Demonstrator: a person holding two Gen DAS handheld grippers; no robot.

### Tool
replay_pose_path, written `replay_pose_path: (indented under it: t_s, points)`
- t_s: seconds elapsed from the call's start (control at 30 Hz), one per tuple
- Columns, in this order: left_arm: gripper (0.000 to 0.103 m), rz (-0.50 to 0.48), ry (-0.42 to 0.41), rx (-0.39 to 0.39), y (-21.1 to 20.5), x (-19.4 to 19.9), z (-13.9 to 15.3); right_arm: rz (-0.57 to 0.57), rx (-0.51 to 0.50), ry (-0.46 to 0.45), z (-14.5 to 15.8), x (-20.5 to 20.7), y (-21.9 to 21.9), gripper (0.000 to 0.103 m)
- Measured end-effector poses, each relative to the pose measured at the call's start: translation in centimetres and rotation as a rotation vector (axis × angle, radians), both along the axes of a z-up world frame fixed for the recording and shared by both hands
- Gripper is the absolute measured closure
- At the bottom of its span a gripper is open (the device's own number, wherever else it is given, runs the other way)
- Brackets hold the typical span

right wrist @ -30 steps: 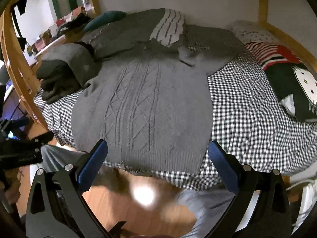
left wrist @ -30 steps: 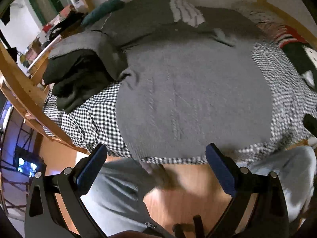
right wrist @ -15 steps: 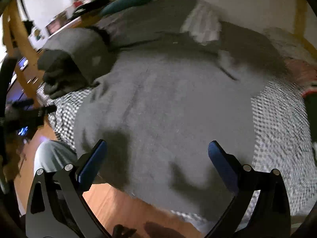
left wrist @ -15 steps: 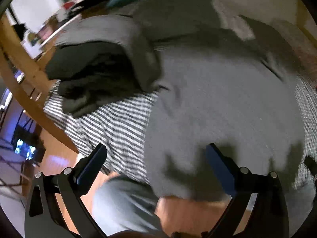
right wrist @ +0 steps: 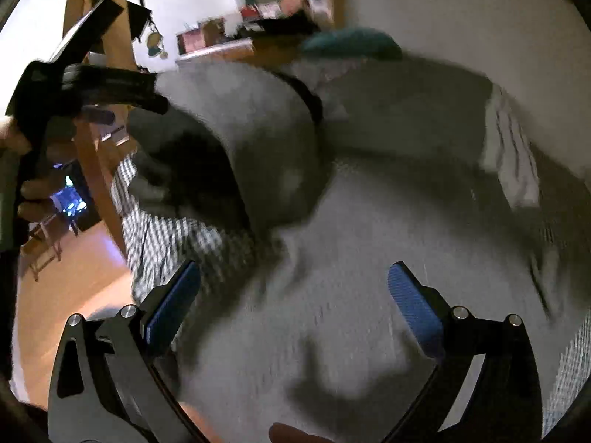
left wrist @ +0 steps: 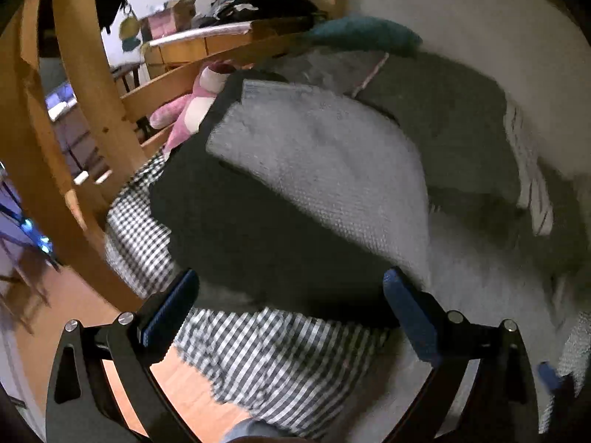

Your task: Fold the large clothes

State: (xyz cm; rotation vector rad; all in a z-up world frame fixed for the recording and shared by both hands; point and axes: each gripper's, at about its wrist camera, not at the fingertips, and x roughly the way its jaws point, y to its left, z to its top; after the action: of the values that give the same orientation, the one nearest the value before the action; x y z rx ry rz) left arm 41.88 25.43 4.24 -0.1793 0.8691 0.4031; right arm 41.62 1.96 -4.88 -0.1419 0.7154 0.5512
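A large grey knit sweater (right wrist: 369,295) lies spread on a bed with a black-and-white checked sheet (left wrist: 266,354). Its left sleeve (left wrist: 332,170) lies draped over a pile of dark folded clothes (left wrist: 258,243). My left gripper (left wrist: 290,308) is open and empty, just in front of the dark pile and the sleeve. My right gripper (right wrist: 293,302) is open and empty, low over the sweater's body near its left side. The left gripper's tool also shows in the right wrist view (right wrist: 85,88), held by a hand. The frames are blurred by motion.
The wooden bed frame (left wrist: 85,85) curves along the left. A pink plush toy (left wrist: 192,107) and a teal cushion (left wrist: 362,33) lie at the head end. More grey clothing (left wrist: 461,129) lies behind the sweater. Wooden floor (right wrist: 66,277) is at the lower left.
Both grippers moved forward and left, from the sweater's hem at the bed edge toward the left sleeve and dark pile. Both stayed open.
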Motion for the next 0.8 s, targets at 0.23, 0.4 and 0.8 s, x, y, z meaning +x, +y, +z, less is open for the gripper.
replay_pose_path:
  t_s: [0.23,0.4,0.8]
  points:
    - [0.005,0.028,-0.050,-0.066,3.4,4.2,0.9,0.093,0.037,-0.147,0.9,3.7,7.8,0.003]
    - [0.005,-0.049,-0.042,-0.182,5.4,7.2,-0.5,0.151,0.001,-0.265,1.4,4.9,12.0,0.003]
    - [0.064,-0.101,-0.117,-0.185,6.7,7.4,-0.4,0.154,0.007,-0.424,-1.7,4.3,13.4,0.006]
